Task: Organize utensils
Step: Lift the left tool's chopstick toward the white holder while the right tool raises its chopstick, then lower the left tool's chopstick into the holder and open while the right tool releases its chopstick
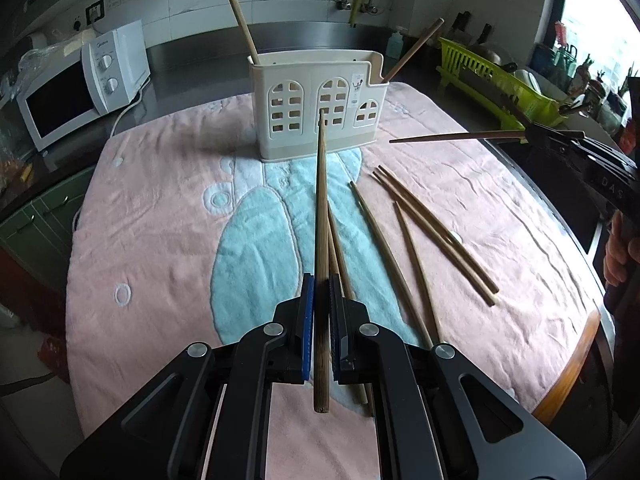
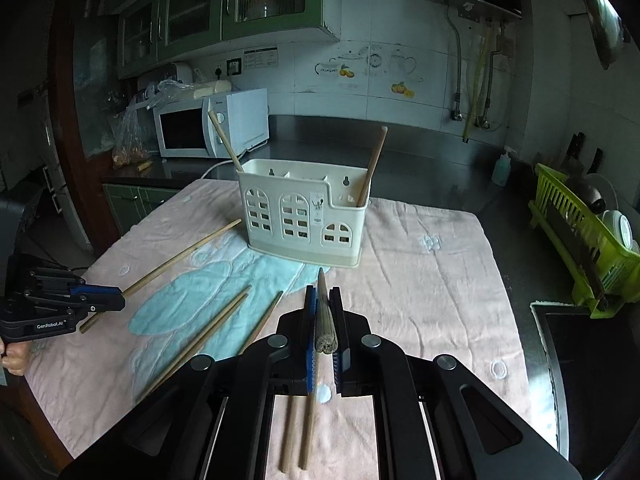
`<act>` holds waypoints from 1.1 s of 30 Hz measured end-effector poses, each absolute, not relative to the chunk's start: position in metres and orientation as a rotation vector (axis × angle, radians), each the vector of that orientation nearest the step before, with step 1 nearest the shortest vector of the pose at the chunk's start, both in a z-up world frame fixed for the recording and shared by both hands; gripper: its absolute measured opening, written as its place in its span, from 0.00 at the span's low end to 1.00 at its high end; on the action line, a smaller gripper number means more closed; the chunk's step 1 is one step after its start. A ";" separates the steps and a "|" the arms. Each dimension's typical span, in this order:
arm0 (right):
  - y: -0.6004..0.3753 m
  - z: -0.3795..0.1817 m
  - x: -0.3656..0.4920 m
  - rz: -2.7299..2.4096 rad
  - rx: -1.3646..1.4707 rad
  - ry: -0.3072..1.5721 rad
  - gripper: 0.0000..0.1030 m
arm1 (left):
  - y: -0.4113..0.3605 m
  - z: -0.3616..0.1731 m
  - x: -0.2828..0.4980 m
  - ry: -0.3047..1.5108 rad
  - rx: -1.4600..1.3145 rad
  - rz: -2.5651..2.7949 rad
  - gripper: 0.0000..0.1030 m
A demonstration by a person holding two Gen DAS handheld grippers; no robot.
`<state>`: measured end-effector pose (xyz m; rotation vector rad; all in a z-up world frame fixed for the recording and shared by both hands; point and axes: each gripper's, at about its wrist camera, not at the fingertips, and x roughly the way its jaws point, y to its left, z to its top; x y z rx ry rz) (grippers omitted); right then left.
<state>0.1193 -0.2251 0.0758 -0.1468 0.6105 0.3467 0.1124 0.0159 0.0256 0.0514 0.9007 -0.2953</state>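
My left gripper (image 1: 322, 286) is shut on a wooden chopstick (image 1: 320, 208) that points ahead at the cream utensil holder (image 1: 304, 120) and hangs above the towel. My right gripper (image 2: 322, 294) is shut on another chopstick (image 2: 323, 312), which also aims at the holder (image 2: 280, 220). One chopstick leans in the holder's left end (image 1: 242, 24) and one in its right end (image 1: 416, 50). Several loose chopsticks (image 1: 436, 232) lie on the towel, right of my left gripper. The other hand's gripper shows in each view: the right gripper (image 1: 530, 133), the left gripper (image 2: 120, 300).
A pink and blue towel (image 1: 160, 220) covers the table. A white microwave (image 2: 212, 124) stands on the dark counter at the back left. A green dish rack (image 2: 580, 232) and a soap bottle (image 2: 502, 168) are to the right. A dark sink (image 2: 592, 360) borders the table's right edge.
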 end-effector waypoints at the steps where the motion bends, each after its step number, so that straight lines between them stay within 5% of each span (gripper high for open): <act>1: -0.225 0.082 0.122 0.353 -0.148 0.604 0.06 | 0.016 0.031 0.114 0.893 0.060 -0.296 0.06; 15: -0.215 0.158 0.163 0.389 -0.207 0.515 0.06 | 0.016 0.099 0.176 0.898 0.140 -0.271 0.06; 33: -0.219 0.158 0.234 0.399 -0.199 0.593 0.06 | 0.001 0.124 0.264 1.086 0.265 -0.230 0.06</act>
